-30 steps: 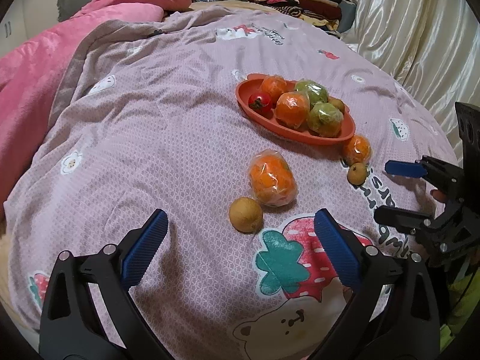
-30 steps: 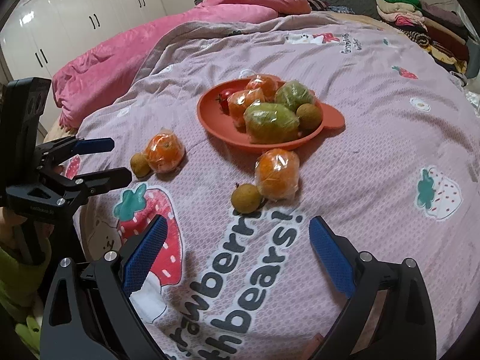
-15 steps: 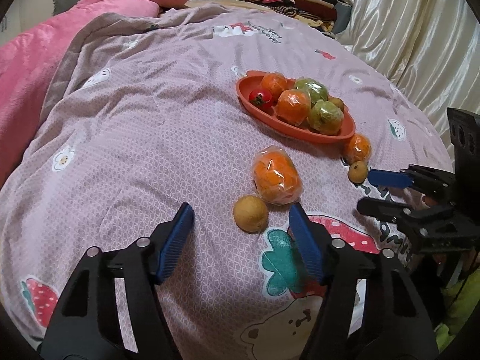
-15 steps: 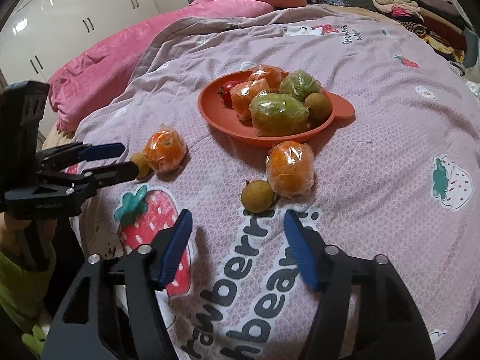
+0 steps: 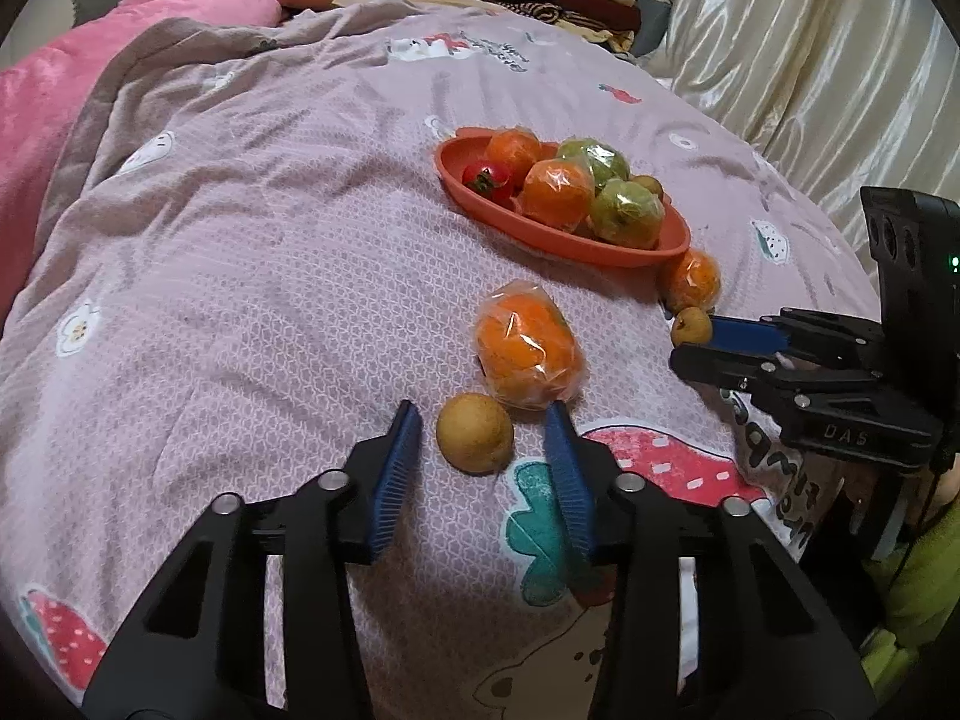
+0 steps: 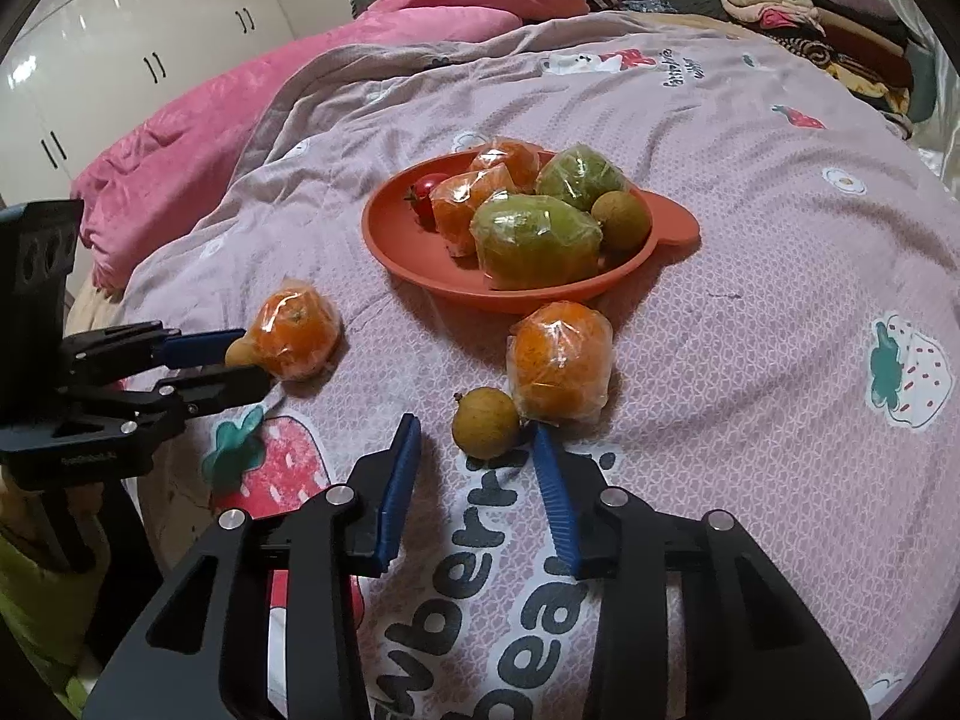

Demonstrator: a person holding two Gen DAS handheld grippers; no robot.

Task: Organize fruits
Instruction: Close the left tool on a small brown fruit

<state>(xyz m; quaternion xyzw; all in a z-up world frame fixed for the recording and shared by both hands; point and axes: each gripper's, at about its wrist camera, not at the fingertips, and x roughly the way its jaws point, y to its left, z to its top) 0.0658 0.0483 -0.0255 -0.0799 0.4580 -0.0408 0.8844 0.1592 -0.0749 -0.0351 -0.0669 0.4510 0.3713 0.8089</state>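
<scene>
Your left gripper (image 5: 483,420) is spread, its blue pads flanking a small brown fruit (image 5: 474,432) on the bedspread (image 5: 270,276) without touching it; your right gripper (image 6: 474,432) is likewise released, the pads either side of a second small brown fruit (image 6: 485,422); just behind each sits a plastic-wrapped orange (image 5: 527,345), the right one (image 6: 561,360) touching its brown neighbour; farther on, the orange plate (image 6: 408,240) holds two wrapped oranges, two wrapped green fruits, a tomato (image 6: 427,192) and another brown fruit; beyond lie a pink quilt (image 6: 336,60) and folded clothes (image 6: 810,18).
</scene>
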